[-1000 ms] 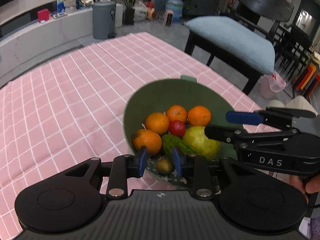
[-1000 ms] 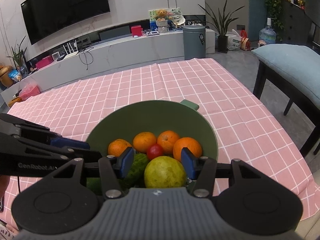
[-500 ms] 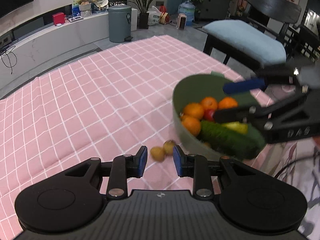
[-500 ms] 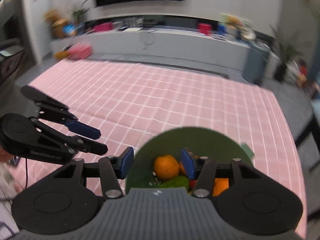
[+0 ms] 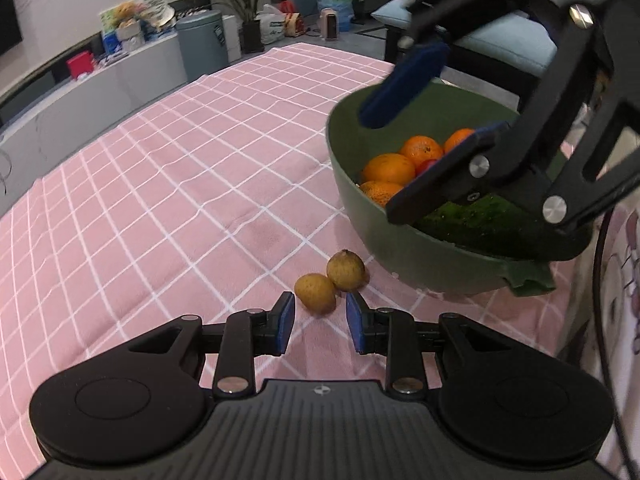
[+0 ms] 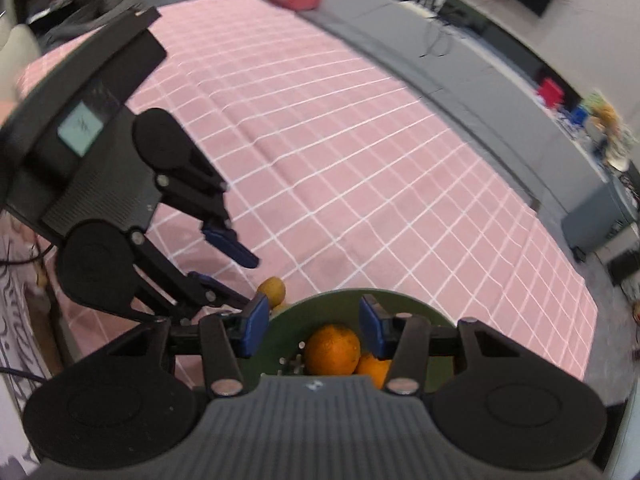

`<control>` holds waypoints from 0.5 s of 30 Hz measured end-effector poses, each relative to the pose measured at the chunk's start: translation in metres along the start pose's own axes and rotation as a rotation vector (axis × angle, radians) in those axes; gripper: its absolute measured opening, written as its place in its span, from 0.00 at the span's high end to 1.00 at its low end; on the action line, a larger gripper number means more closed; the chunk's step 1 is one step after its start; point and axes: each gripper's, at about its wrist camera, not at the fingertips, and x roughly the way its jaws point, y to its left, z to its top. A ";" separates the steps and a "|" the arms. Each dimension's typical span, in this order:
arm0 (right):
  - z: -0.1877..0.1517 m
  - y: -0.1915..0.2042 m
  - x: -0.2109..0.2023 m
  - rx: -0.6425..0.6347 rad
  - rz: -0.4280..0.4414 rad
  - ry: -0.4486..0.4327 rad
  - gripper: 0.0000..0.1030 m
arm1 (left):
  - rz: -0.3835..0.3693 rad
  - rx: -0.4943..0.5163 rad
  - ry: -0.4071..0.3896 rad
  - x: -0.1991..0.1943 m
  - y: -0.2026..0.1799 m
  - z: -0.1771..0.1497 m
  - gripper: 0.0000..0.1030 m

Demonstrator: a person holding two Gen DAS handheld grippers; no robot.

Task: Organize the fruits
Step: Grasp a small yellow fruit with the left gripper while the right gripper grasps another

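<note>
Two small brown fruits [image 5: 329,283] lie touching on the pink cloth [image 5: 168,184], beside the bowl [image 5: 400,248]. The near one sits at 12 o'clock, just off the left gripper [image 5: 320,322]; its long axis runs 10 to 4. Left is nearer. Its fingers are released, gap a little wider than the fruit, empty. Right gripper [image 6: 312,328] hangs over the bowl's oranges [image 6: 332,350], parted wide, empty.

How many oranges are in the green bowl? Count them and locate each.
4 oranges show: front, middle, rear, and far rear, partly behind the right gripper. More may be hidden.
</note>
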 end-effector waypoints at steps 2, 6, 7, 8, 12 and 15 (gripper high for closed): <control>0.005 -0.001 0.005 -0.037 0.015 0.018 0.55 | 0.012 0.028 -0.002 0.006 -0.003 0.001 0.67; 0.015 0.002 0.012 -0.121 0.045 0.049 0.55 | 0.014 0.060 -0.013 0.013 -0.004 0.003 0.67; 0.018 0.003 0.015 -0.142 0.051 0.058 0.55 | 0.017 0.064 -0.014 0.014 -0.005 0.003 0.67; 0.019 0.004 0.017 -0.159 0.056 0.066 0.55 | 0.019 0.064 -0.013 0.015 -0.005 0.004 0.67; 0.024 0.004 0.027 -0.205 0.075 0.096 0.55 | 0.023 0.041 -0.003 0.017 0.000 0.003 0.74; 0.029 0.005 0.032 -0.221 0.094 0.105 0.55 | 0.027 0.005 0.002 0.012 0.004 0.001 0.75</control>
